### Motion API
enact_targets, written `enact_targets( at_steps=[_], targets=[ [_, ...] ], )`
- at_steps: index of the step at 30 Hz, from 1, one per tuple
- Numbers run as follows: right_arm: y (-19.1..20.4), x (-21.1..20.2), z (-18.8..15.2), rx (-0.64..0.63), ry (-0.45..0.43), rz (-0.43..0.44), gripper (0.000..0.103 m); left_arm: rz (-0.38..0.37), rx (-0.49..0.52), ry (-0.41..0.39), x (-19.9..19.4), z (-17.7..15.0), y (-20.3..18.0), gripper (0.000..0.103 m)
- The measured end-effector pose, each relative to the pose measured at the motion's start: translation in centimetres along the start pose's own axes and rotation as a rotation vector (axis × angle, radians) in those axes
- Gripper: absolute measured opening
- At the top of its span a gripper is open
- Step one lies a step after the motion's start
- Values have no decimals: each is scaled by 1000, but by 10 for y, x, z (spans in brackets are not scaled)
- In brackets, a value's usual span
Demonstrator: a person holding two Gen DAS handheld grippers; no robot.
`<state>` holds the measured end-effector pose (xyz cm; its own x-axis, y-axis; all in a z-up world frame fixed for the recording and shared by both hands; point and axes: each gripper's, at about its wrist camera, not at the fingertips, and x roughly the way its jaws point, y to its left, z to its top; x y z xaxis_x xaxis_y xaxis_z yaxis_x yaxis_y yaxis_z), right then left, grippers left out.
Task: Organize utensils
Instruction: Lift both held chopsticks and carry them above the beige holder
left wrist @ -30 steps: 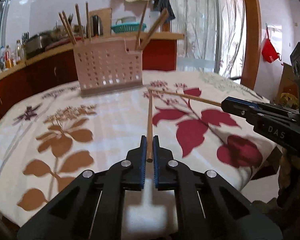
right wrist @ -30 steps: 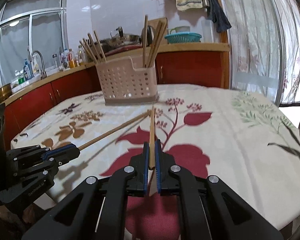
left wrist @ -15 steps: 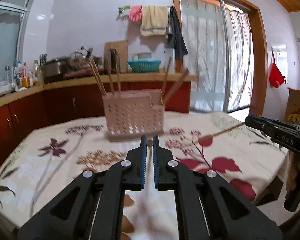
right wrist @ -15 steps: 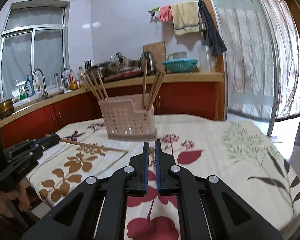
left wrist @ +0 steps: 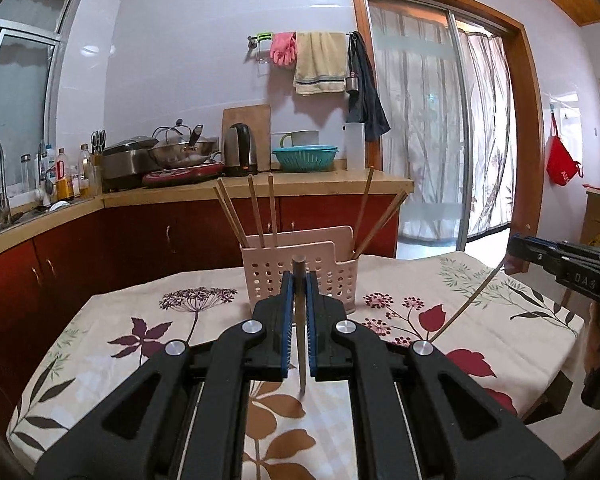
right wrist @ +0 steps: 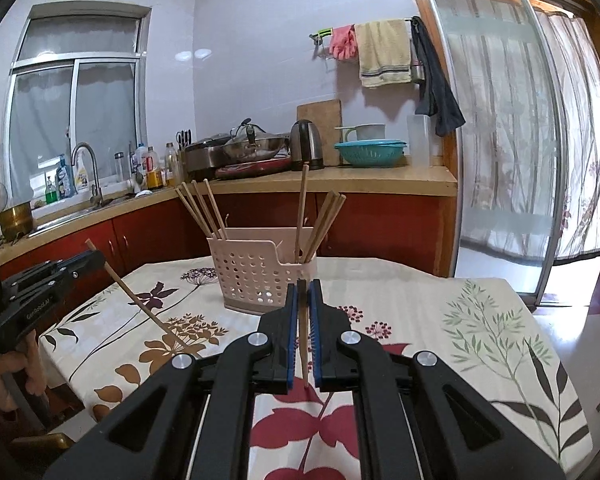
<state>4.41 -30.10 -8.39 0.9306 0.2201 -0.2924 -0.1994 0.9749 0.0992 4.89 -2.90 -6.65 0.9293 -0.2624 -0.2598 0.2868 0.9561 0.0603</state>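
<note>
Nearest you, your left hand-held gripper (left wrist: 299, 304) is pinching a thin wooden chopstick (left wrist: 300, 320) that hangs steeply with its tip toward the bench (left wrist: 112, 360), a table under a floral cloth. Your right hand-held gripper (right wrist: 304, 308) is pinching a second wooden chopstick (right wrist: 302, 336) in the same way. Both sticks are clear of the cloth.

Beyond the fingertips stands the pale pink perforated plastic utensil holder (right wrist: 256, 276). Several chopsticks already lean in its left compartment and several in its right.

You look to be in the carry step: both sticks are picked up but not yet stowed. Next, I would judge, you need to bring each stick above the holder's rim, point its tip into a compartment, and release only once the tip is inside. The leaning sticks could deflect an incoming tip, so aim for a gap.

A second ago both chopsticks lay flat on the cloth, crossing near their far ends, with your hand-held grippers low at the near ends. Now both are lifted and the sticks have swung from lying to hanging.
</note>
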Motion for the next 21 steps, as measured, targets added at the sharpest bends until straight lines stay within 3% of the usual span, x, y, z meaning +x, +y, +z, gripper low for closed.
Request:
enact_targets(
  at_steps=[12,21],
  targets=[
    [8,21,15,-19,-3,4,7,-1,-22,3,17,11,13,7],
    [16,26,35,-31,-46,33,7,-35,-64,-54,16,36,20,7]
  ],
)
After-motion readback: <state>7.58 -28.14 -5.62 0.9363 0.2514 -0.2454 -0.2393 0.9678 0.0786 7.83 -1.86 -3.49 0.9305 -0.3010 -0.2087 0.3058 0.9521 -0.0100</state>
